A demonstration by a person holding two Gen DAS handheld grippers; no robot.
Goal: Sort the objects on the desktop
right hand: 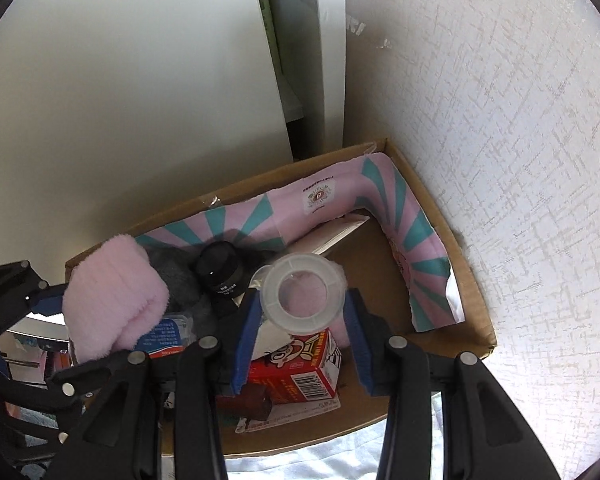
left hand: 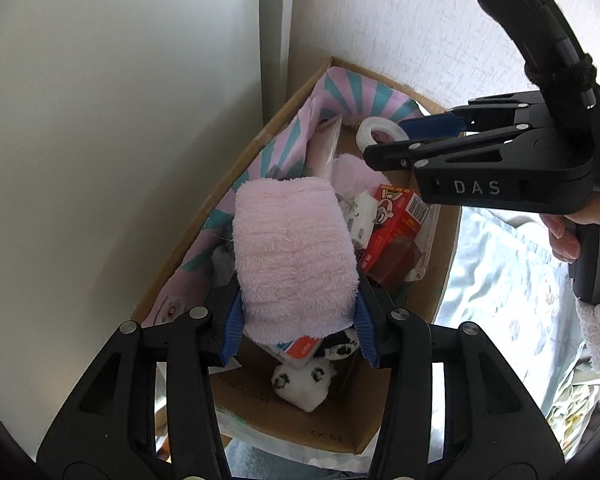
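Observation:
A cardboard box [left hand: 236, 184] stands in a corner against the wall. My left gripper [left hand: 298, 332] is shut on a folded fluffy pink cloth [left hand: 292, 252] and holds it above the box; the cloth also shows at the left of the right wrist view [right hand: 112, 300]. My right gripper [right hand: 300, 320] is shut on a clear tape roll [right hand: 303, 291] and holds it over the box; the roll also shows in the left wrist view [left hand: 380, 132], beside the right gripper [left hand: 404, 140].
The box [right hand: 432, 184] holds a pink and teal striped bag [right hand: 380, 196], a red carton [right hand: 300, 372], a black jar [right hand: 220, 268] and a small panda toy [left hand: 304, 380]. A white cabinet panel [right hand: 140, 100] rises at the left and a textured wall [right hand: 500, 160] at the right. Pale bedding [left hand: 500, 280] lies beside the box.

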